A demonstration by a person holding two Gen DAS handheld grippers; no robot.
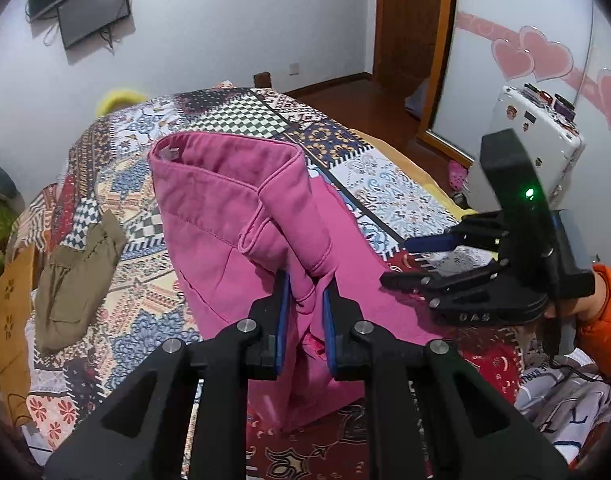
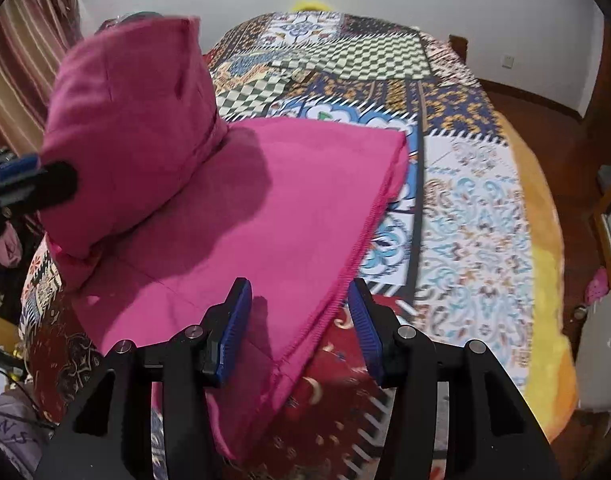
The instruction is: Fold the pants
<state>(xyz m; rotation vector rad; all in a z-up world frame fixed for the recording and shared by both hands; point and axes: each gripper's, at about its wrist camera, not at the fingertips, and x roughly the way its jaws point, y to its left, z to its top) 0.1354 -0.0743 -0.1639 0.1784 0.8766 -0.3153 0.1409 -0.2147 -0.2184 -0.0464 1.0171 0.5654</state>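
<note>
Pink pants on the bed, one end lifted up.

Left wrist view: the left gripper (image 1: 307,304) pinches a bunch of the pink pants (image 1: 225,216) and holds it up off the patchwork bed cover (image 1: 385,184); the right gripper (image 1: 401,262) hovers beside them, spread apart. An olive cloth (image 1: 77,280) lies near the cover's left edge.
Right wrist view: the right gripper (image 2: 299,320) is spread wide over the flat pants' (image 2: 265,208) near edge.

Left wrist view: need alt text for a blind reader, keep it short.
The left gripper is shut on a raised fold of the pink pants, which lie on a patchwork bedspread. The right gripper hovers open at the right, and an olive garment lies at the left.
</note>
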